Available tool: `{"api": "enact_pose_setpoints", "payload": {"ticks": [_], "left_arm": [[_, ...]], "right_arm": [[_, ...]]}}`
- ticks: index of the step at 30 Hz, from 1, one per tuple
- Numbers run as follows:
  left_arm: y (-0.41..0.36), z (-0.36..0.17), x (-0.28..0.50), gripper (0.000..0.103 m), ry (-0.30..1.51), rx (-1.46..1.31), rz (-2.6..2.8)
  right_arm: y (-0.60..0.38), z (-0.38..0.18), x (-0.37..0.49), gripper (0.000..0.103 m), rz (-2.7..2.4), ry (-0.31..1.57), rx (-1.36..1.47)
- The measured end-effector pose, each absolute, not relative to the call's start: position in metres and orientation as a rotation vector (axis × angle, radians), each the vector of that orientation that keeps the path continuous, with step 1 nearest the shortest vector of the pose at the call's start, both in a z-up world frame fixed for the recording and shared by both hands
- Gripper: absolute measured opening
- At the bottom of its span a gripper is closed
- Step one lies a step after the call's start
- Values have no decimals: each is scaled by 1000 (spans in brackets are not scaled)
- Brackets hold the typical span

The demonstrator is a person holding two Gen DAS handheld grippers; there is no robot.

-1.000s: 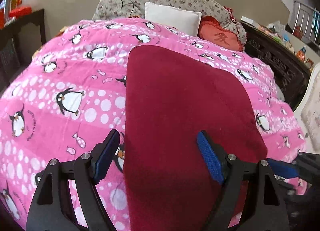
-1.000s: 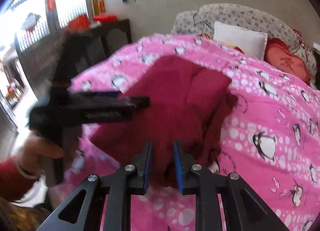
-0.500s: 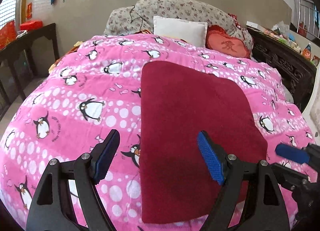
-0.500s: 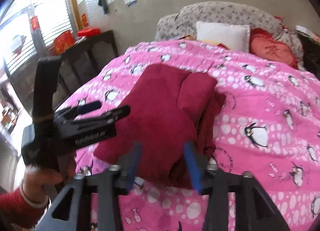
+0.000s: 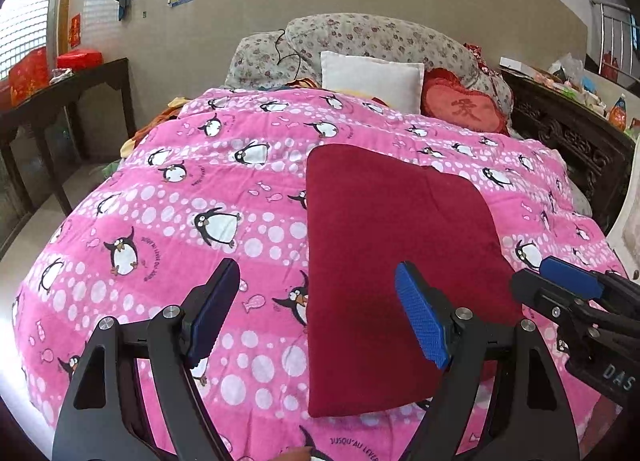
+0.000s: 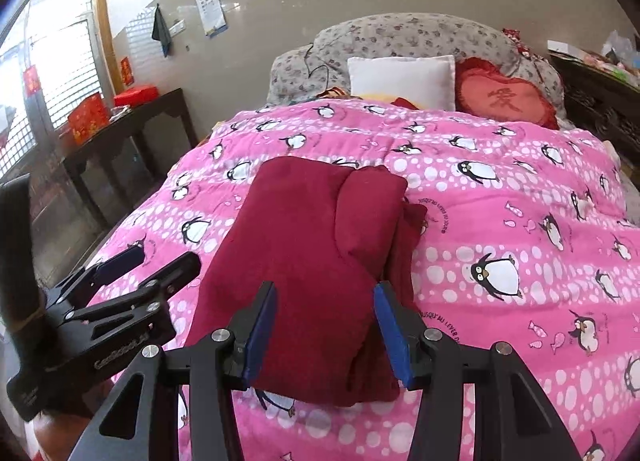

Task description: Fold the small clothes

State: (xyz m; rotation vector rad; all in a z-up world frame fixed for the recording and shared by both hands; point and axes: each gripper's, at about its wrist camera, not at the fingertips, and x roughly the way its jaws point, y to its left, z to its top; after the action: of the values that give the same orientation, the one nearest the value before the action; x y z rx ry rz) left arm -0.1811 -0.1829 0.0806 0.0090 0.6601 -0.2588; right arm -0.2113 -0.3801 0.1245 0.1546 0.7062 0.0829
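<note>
Crimson folded garment (image 5: 384,261) flat on the pink penguin quilt (image 5: 160,221), before our left gripper (image 5: 316,313) and right gripper (image 6: 324,333), jaws spread, empty.

You held your black left gripper with blue pads (image 5: 316,315) wide open, empty; your matching black right gripper (image 6: 324,331) gaped alongside it, gripping nothing.

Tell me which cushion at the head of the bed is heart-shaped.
The red cushion, right of the square white cushion; it bears a stitched character.
</note>
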Motion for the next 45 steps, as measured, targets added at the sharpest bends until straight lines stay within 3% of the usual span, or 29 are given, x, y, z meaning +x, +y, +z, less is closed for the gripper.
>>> {"api": "enact_pose_setpoints", "payload": {"ticks": [45], "left_arm": [[-187, 89, -225, 80, 576, 30, -243]], "right_arm": [[-384, 119, -225, 49, 10, 689, 192]]}}
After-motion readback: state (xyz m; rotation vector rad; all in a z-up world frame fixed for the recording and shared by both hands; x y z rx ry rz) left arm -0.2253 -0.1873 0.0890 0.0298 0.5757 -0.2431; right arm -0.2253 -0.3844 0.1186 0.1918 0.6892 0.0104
